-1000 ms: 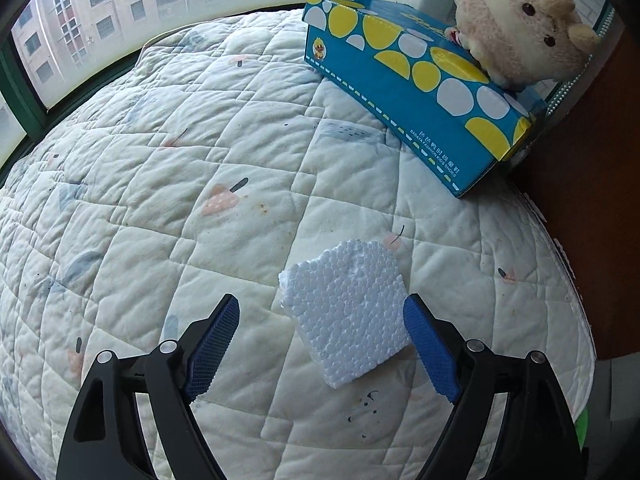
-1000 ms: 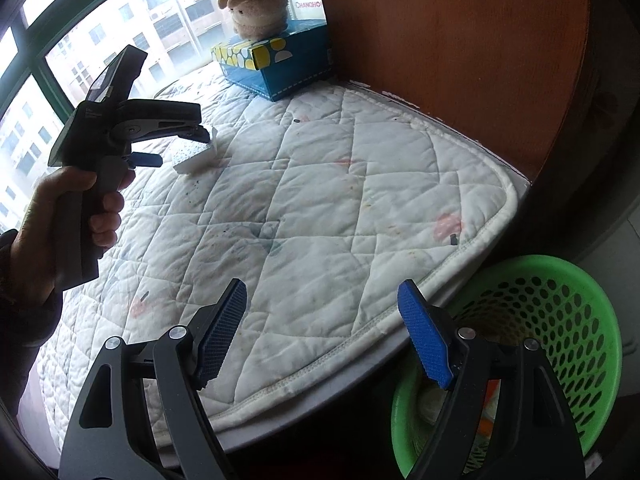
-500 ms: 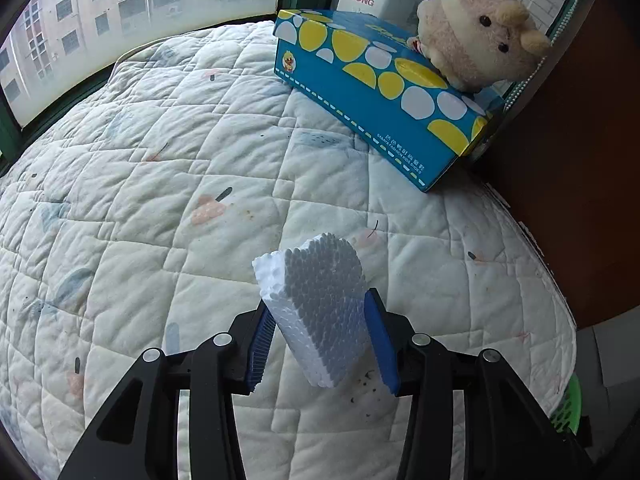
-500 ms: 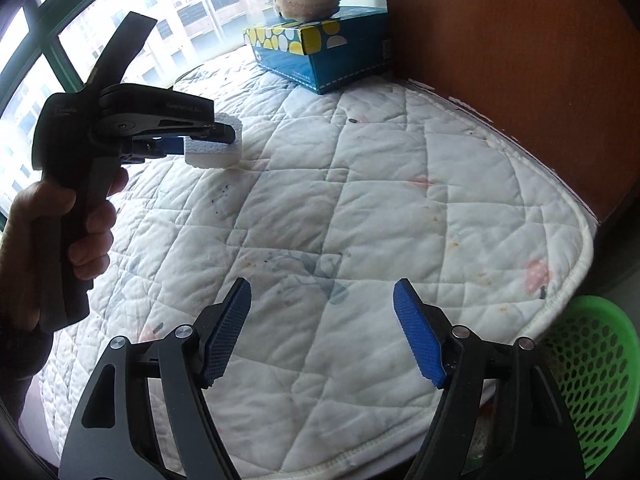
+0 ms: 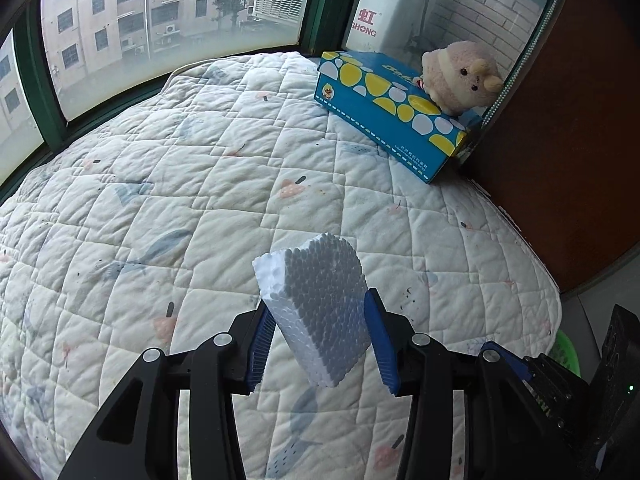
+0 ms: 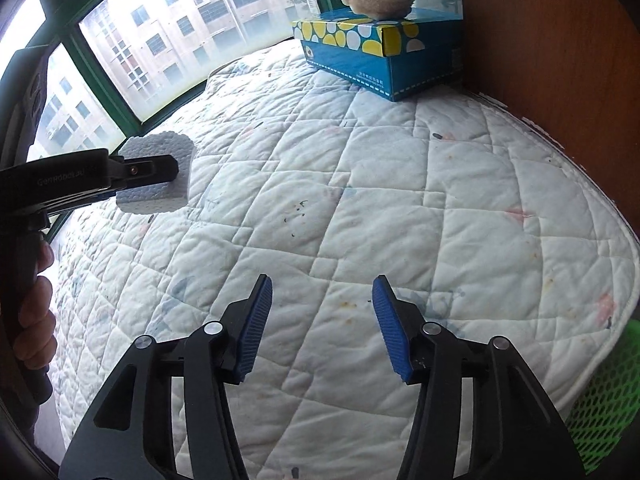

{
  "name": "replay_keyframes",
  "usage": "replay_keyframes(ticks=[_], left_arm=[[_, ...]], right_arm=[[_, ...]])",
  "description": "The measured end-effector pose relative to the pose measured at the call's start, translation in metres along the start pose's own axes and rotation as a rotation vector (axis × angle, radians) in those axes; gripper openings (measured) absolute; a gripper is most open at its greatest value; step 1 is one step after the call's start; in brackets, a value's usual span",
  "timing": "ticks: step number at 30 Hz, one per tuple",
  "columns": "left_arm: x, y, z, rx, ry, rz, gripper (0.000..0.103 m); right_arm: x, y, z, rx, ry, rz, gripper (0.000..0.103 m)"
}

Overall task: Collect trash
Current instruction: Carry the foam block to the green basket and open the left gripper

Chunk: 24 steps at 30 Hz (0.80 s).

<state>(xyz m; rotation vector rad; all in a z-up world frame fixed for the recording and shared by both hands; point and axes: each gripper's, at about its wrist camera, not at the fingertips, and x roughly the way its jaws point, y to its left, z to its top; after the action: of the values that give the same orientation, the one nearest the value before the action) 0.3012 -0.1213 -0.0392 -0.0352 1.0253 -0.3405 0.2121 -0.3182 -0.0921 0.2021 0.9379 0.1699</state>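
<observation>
My left gripper [image 5: 320, 340] is shut on a white styrofoam block [image 5: 320, 308] and holds it lifted above the quilted mattress [image 5: 200, 200]. The block tilts between the blue pads. In the right wrist view the same block [image 6: 160, 196] shows at the left in the left gripper [image 6: 160, 170], held in the air. My right gripper [image 6: 322, 320] is open and empty over the mattress [image 6: 400, 200] near its front edge. A green mesh basket [image 6: 608, 408] sits on the floor at the lower right; a sliver of it shows in the left wrist view [image 5: 566, 354].
A blue and yellow tissue box [image 5: 392, 116] with a plush toy [image 5: 460, 76] on it stands at the mattress's far corner by the window. A brown wooden panel [image 6: 560, 60] runs along the right side. Windows [image 5: 160, 20] curve round the far edge.
My left gripper closed on the styrofoam block and lifted it off the mattress. My right gripper swung over the mattress, away from the green basket.
</observation>
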Motion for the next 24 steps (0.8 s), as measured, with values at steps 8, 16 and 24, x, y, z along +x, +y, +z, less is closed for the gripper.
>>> replay_keyframes(ticks=[8,16,24], left_arm=[[-0.021,-0.032,-0.044,0.061,0.002,-0.057,0.043],[-0.034,-0.076,-0.074,0.13,0.009,-0.109,0.043],[-0.044,-0.123,-0.099,0.208,0.017,-0.145,0.043]], right_arm=[[-0.046,-0.016,-0.041,0.06,-0.016,-0.043,0.042],[-0.091,-0.043,-0.077,0.126,-0.045,-0.097,0.041],[-0.131,-0.064,-0.105,0.165,-0.079,-0.155,0.04]])
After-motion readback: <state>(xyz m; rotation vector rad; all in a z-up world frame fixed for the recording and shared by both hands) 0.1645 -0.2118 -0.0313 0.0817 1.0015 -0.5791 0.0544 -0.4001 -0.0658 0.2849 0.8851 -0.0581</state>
